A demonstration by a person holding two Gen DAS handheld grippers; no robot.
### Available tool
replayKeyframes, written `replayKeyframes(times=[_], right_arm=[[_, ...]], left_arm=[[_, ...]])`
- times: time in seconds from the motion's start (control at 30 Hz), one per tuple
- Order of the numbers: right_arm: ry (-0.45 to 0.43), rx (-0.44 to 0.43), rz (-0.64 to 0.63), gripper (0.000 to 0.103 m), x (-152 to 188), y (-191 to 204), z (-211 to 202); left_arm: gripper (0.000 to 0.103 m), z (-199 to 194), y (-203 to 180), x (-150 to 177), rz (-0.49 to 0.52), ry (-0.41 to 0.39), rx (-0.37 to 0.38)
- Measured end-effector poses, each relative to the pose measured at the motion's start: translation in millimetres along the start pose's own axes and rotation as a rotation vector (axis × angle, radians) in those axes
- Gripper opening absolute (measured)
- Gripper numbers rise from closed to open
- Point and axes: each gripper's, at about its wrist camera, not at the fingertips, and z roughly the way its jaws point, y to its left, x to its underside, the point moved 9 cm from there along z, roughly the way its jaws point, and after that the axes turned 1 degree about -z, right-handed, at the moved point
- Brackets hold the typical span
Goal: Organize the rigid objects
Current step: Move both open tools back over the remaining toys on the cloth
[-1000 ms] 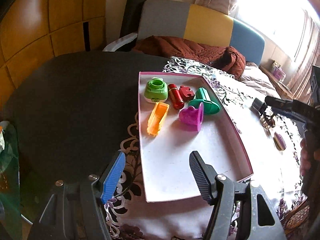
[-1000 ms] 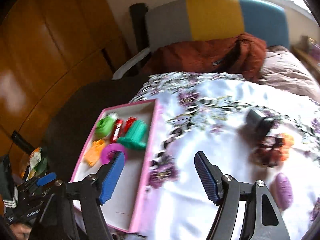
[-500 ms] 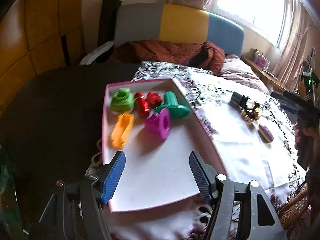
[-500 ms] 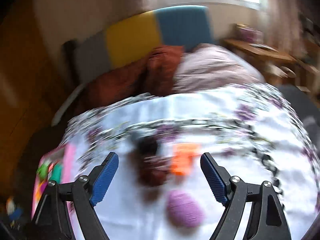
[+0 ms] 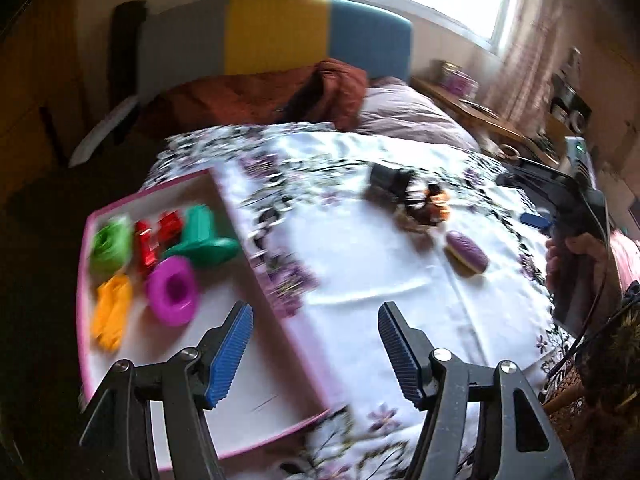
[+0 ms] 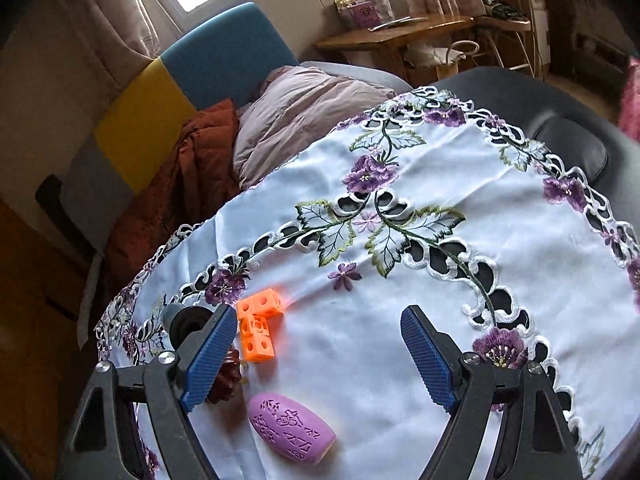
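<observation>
A pink-rimmed white tray lies at the left of the embroidered cloth. It holds a green ring, red pieces, a teal flanged piece, a magenta spool and an orange piece. My left gripper hovers open over the tray's right rim, with nothing between its fingers. My right gripper is open and empty above the cloth. Just left of it lie an orange cube block, a purple oval, a dark brown fluted piece and a grey-black cylinder.
A hand holds the right gripper at the table's right side. Behind the table stands a seat with a grey, yellow and blue back, carrying a rust blanket and a mauve cushion. A wooden side table stands by the window.
The left view swung right, so the tray now sits at its left. The right gripper swept from the tray side over to the loose pieces, rolled, and its jaws widened.
</observation>
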Motion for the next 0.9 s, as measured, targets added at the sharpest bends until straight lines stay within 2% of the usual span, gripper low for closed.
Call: replayKeyframes(times=[0.23, 0.43, 0.6, 0.9], right_arm=[[0.025, -0.02, 0.034, 0.085, 3, -3, 4], [0.041, -0.028, 0.059, 0.086, 3, -6, 6], [0.042, -0.043, 0.077, 0.086, 2, -7, 6], [0.047, -0.082, 0.114, 0.086, 1, -7, 5]], left_arm=[[0.063, 37, -59, -31, 0.113, -0.003, 0.07], [0.062, 70, -85, -53, 0.149, 0.022, 0.097], [0.06, 95, -112, -66, 0.212, 0.012, 0.137], [0.06, 141, -138, -87, 0.246, 0.029, 0.124]])
